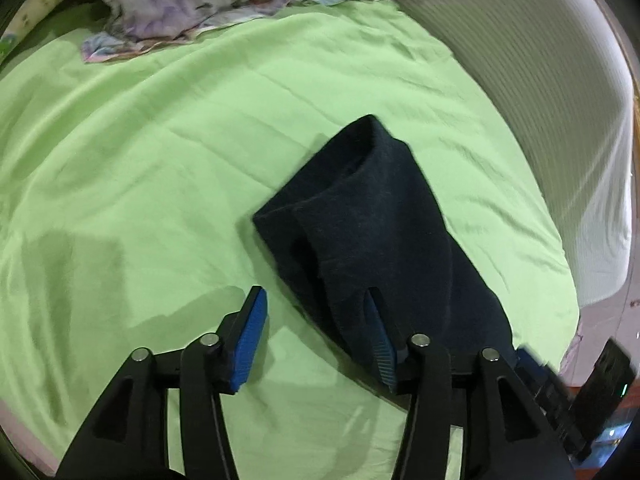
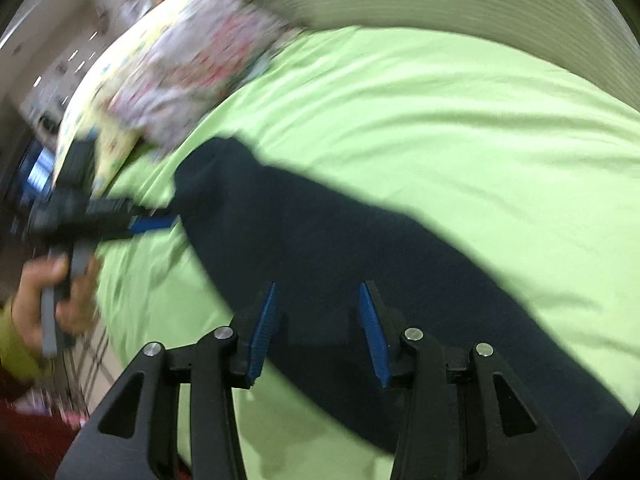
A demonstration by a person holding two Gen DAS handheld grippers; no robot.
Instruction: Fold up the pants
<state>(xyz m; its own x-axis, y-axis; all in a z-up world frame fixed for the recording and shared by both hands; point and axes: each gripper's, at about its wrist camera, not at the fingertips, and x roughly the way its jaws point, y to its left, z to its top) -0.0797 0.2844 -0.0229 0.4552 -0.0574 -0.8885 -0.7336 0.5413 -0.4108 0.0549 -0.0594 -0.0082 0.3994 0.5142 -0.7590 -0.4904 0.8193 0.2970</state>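
Left wrist view: dark navy pants (image 1: pixel 372 232) lie folded on a light green bedsheet (image 1: pixel 160 168), long axis running from bottom right, near the camera, up toward centre, ending in a narrow rounded tip. Wide bare sheet to the left & ahead; floral bedding (image 1: pixel 180 4) is bunched at the far edge, a white ribbed mattress side (image 1: pixel 540 80) rises on the right. Left gripper (image 1: pixel 316 340) has its 2 blue-padded fingers spread wide: the right finger is touching the pants' near edge, the left one is over bare sheet.

Right wrist view (blurred): pants (image 2: pixel 340 248) stretch diagonally from upper left to lower right. Green sheet lies open beyond them to the right. Right gripper (image 2: pixel 318 328) hovers above the cloth, fingers apart, pinching nothing. Left gripper (image 2: pixel 154 224) shows at the pants' left edge, w/ the person's hand (image 2: pixel 60 292) on its handle.
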